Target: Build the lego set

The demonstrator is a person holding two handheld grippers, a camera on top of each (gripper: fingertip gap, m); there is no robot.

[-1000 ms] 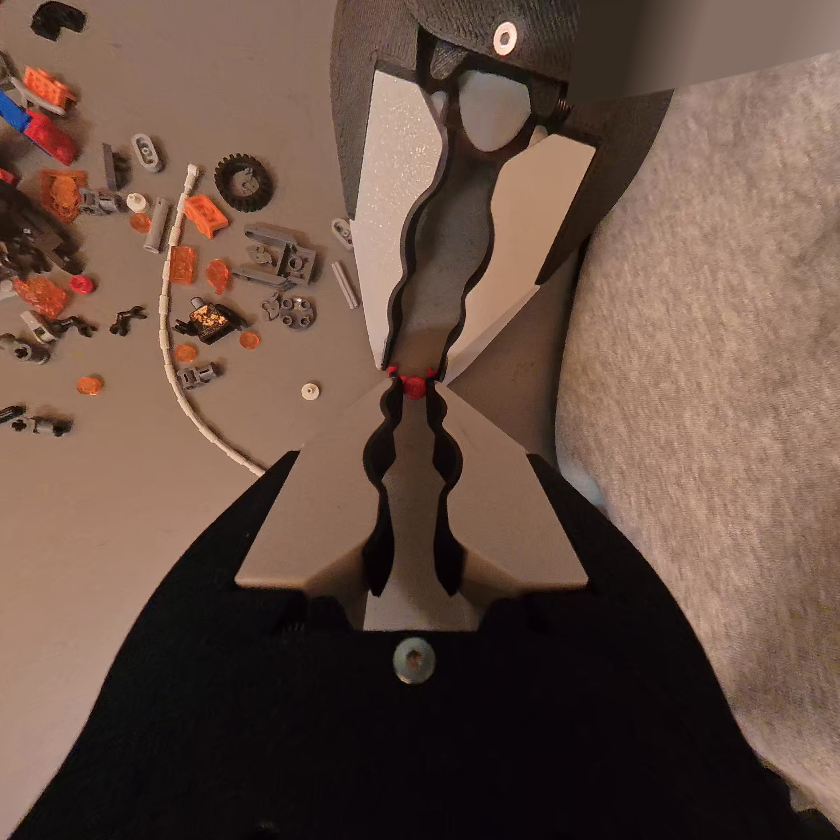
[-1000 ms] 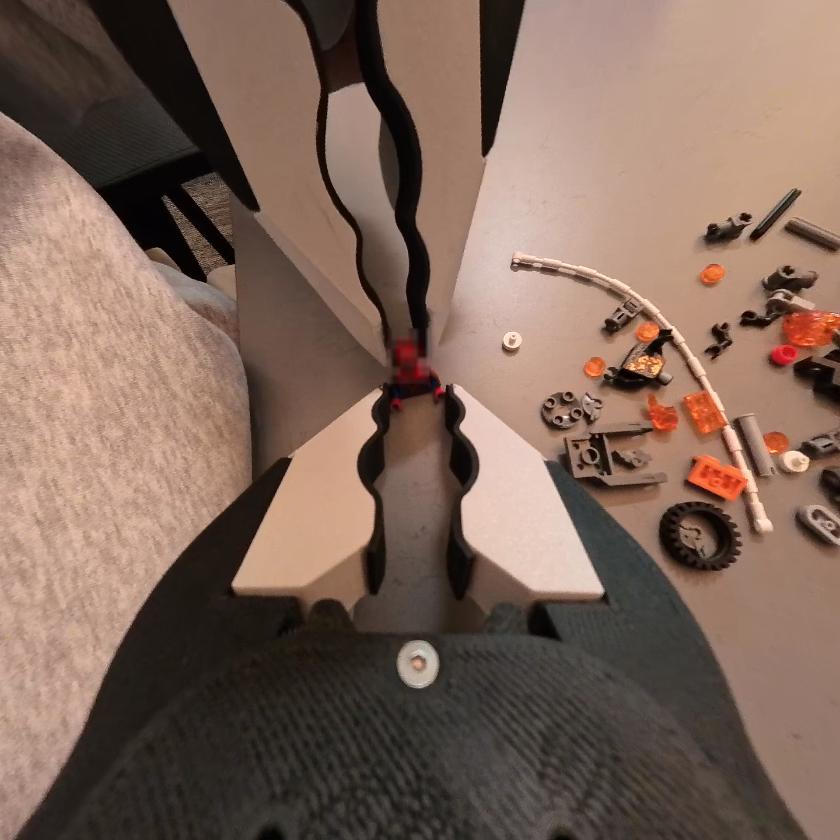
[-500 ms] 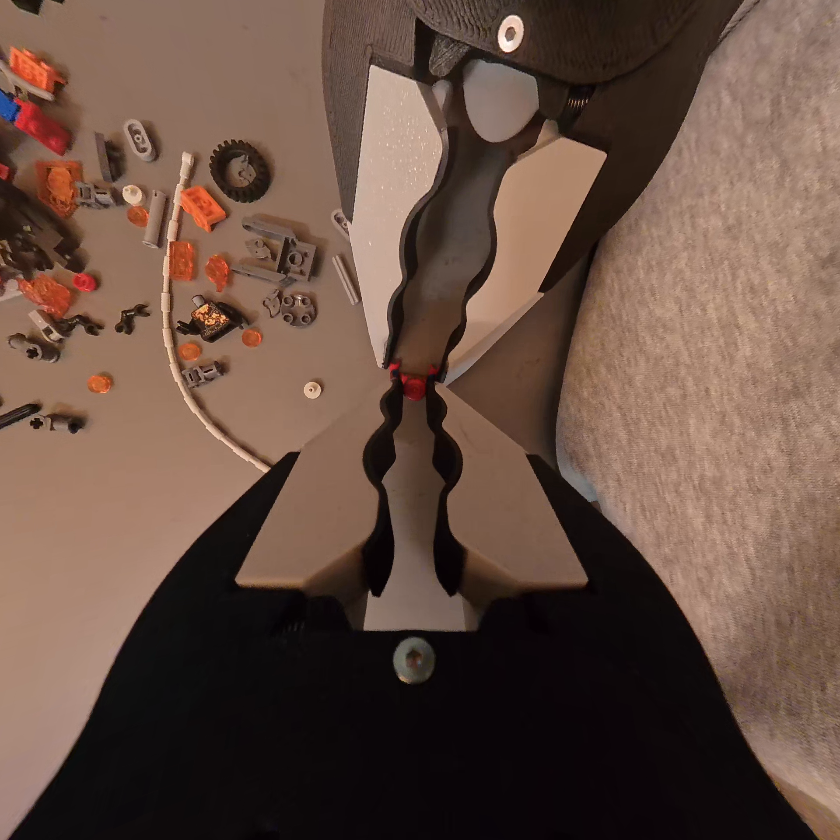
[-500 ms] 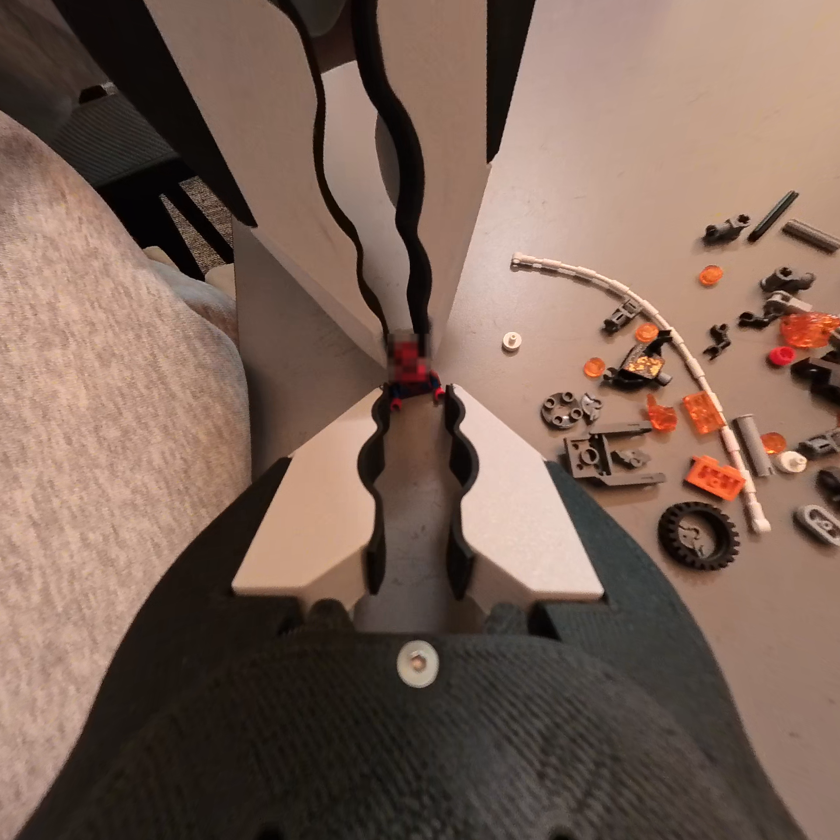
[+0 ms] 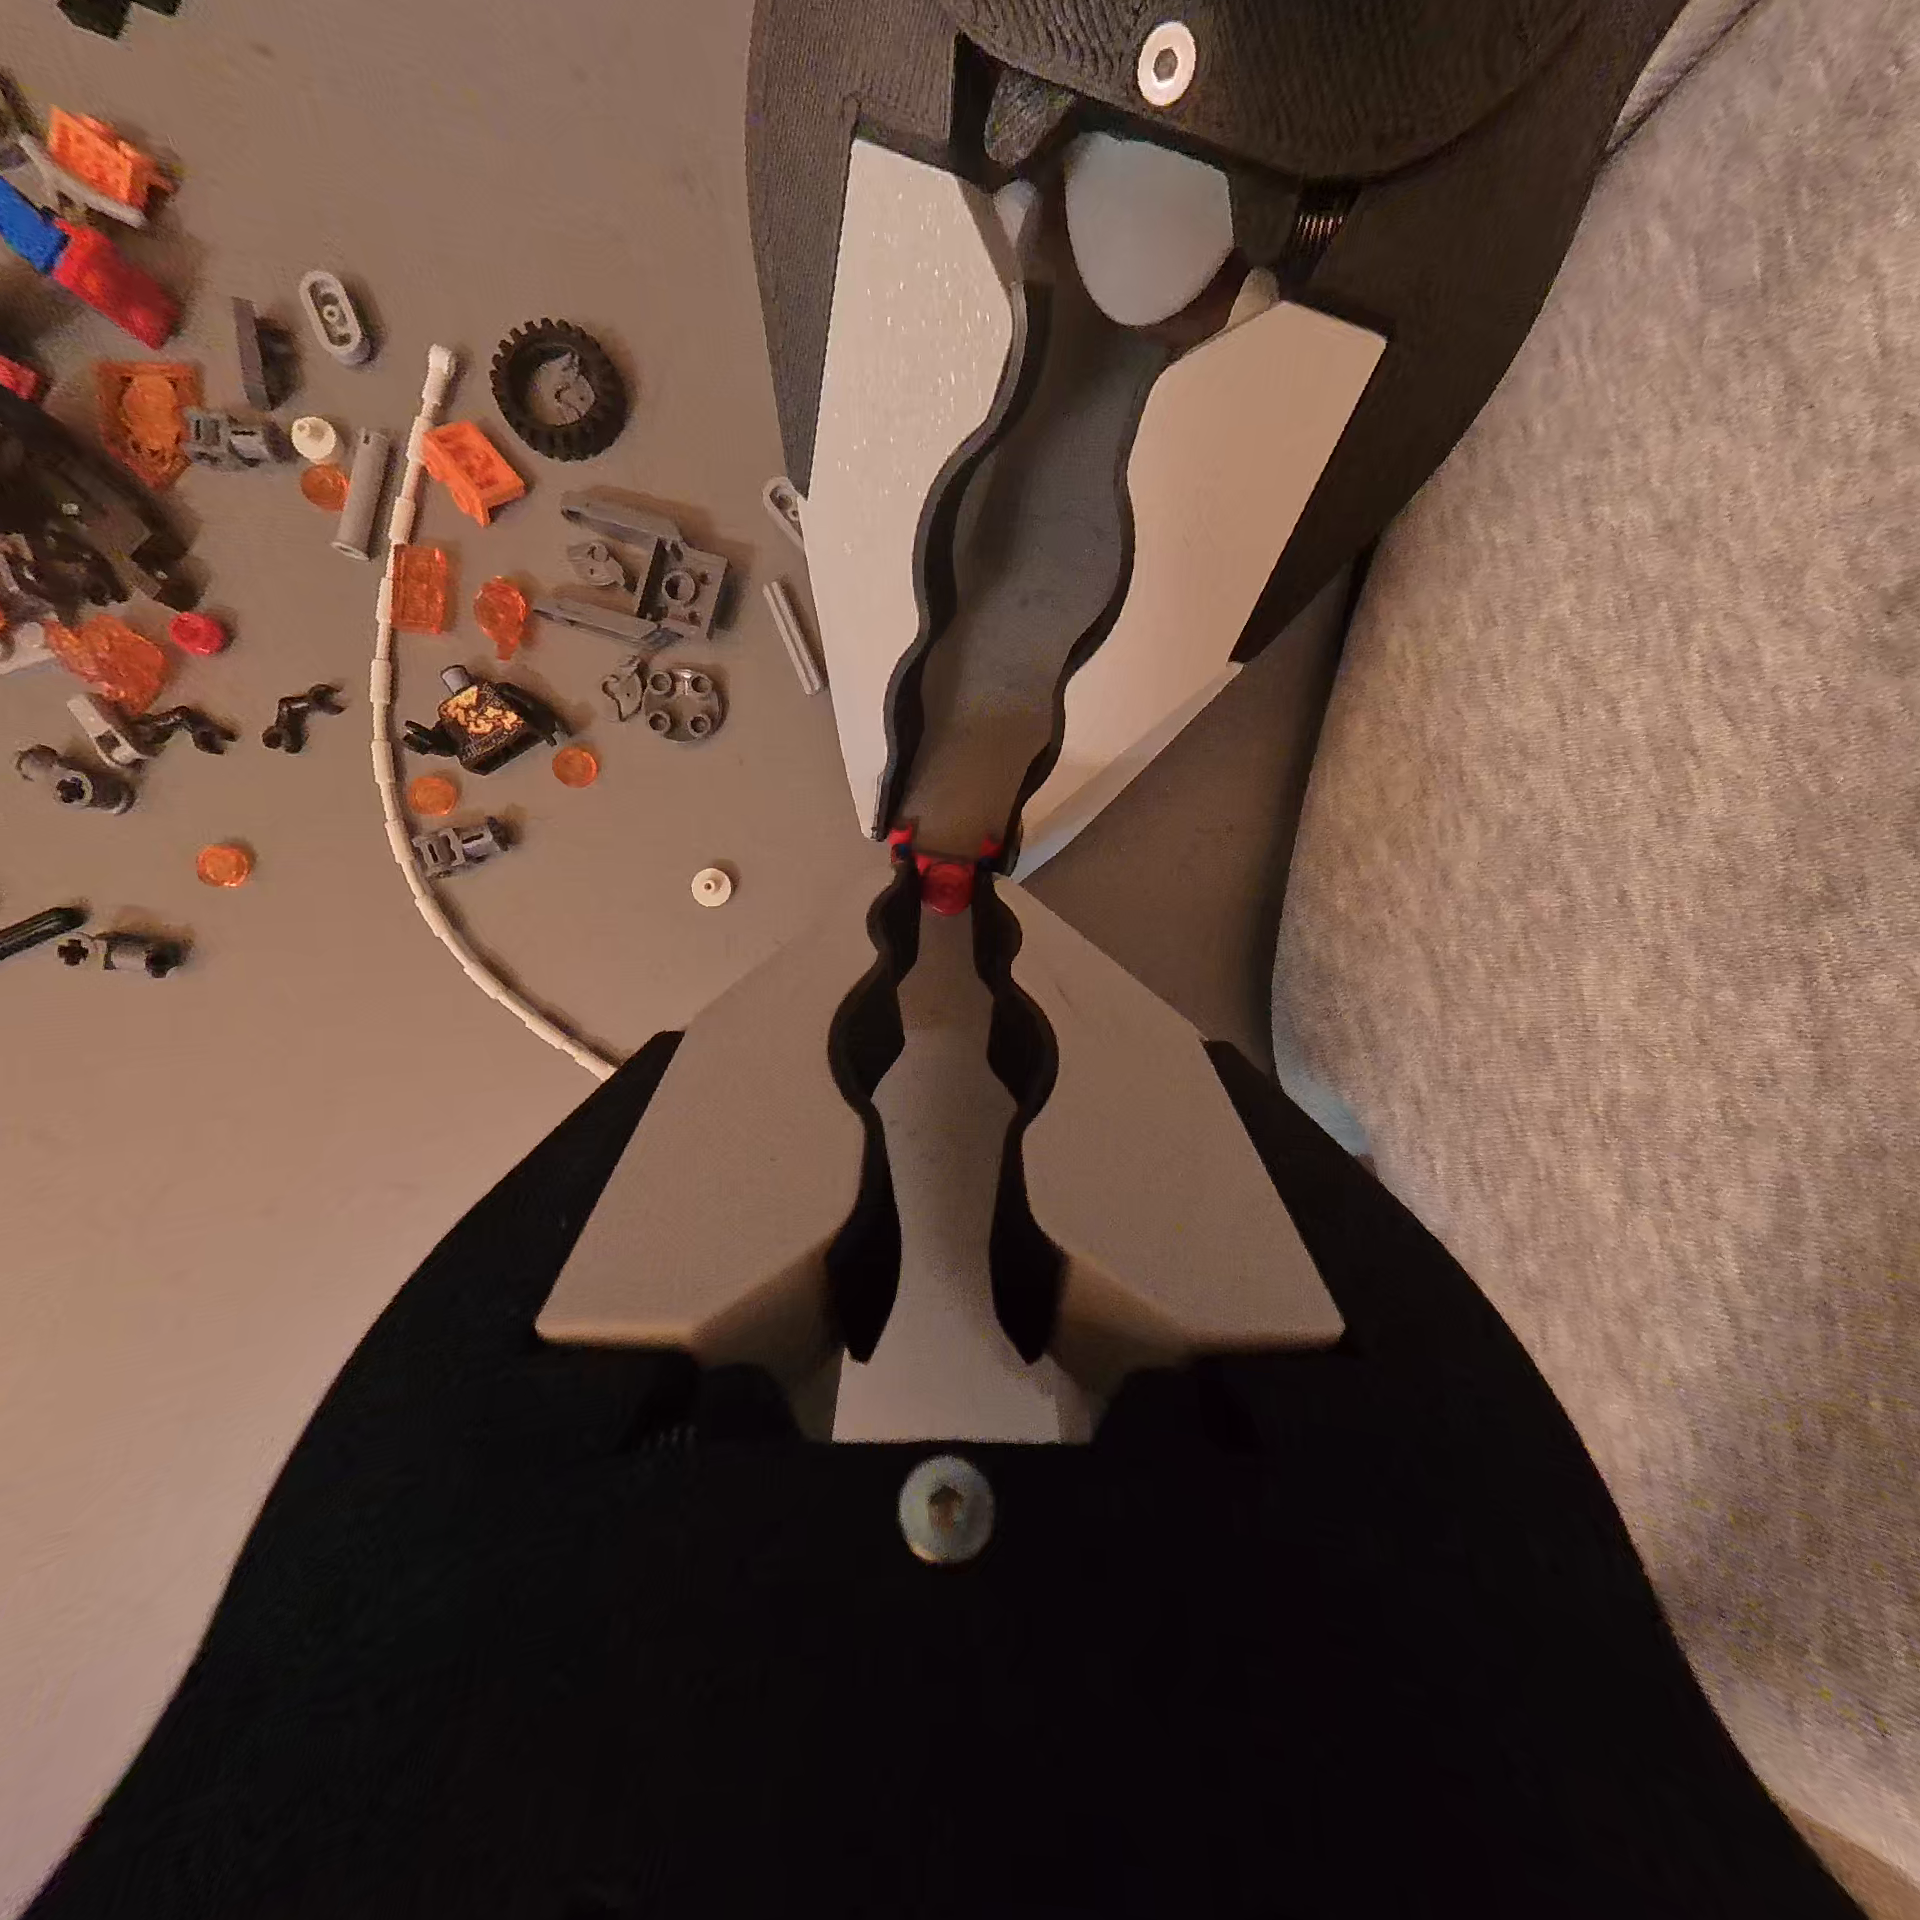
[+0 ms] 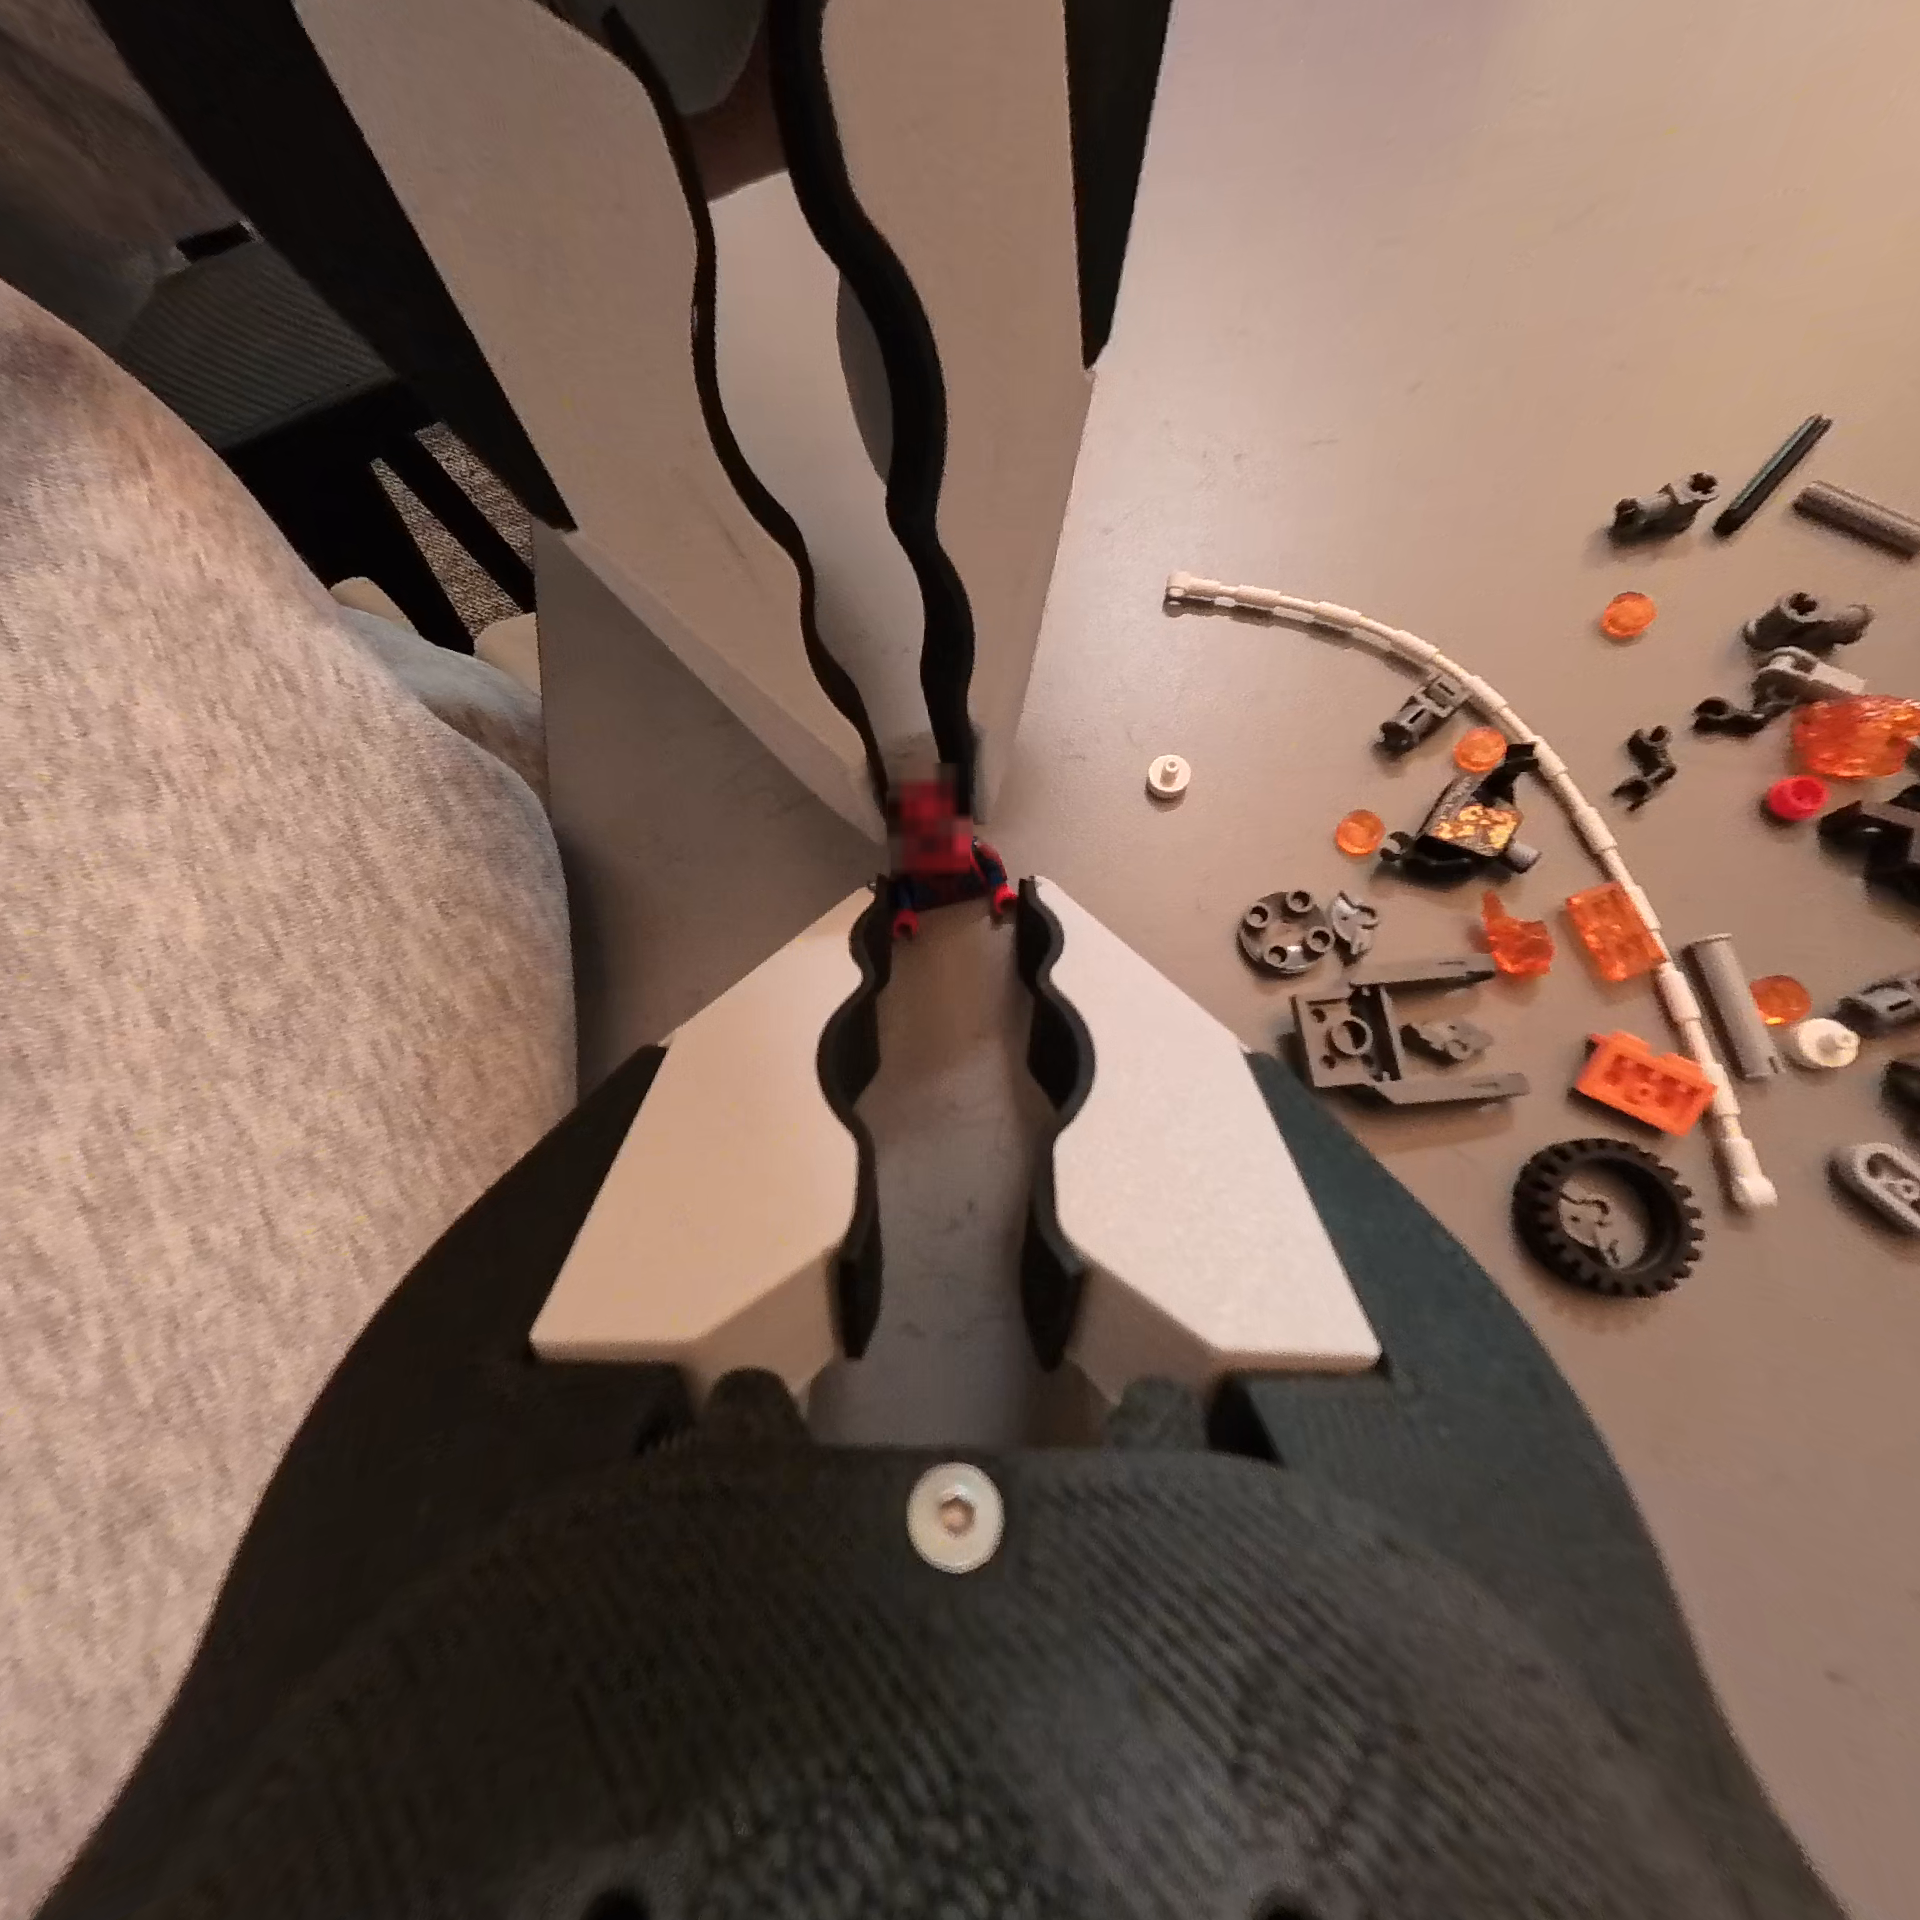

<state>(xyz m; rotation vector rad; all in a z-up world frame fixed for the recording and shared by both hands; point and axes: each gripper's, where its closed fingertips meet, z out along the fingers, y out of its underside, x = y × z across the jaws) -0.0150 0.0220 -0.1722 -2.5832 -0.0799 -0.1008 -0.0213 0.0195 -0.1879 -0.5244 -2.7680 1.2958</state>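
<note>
Two grippers met tip to tip above the table (image 5: pixel 312 1195): the left gripper (image 5: pixel 943 902) and right gripper (image 6: pixel 943 902) both clamped a small red-and-blue minifigure (image 6: pixel 940 873), loose pieces (image 6: pixel 1610 935) scattered beyond.

A mosaic patch hides the red minifigure's (image 6: pixel 940 868) head; grip unclear.

my left gripper (image 5: pixel 943 914) and right gripper (image 6: pixel 940 914) meet tip to tip over the desk (image 5: pixel 312 1143), minifigure (image 6: pixel 940 868) between them; loose pieces (image 5: pixel 468 582) lie beside.
</note>
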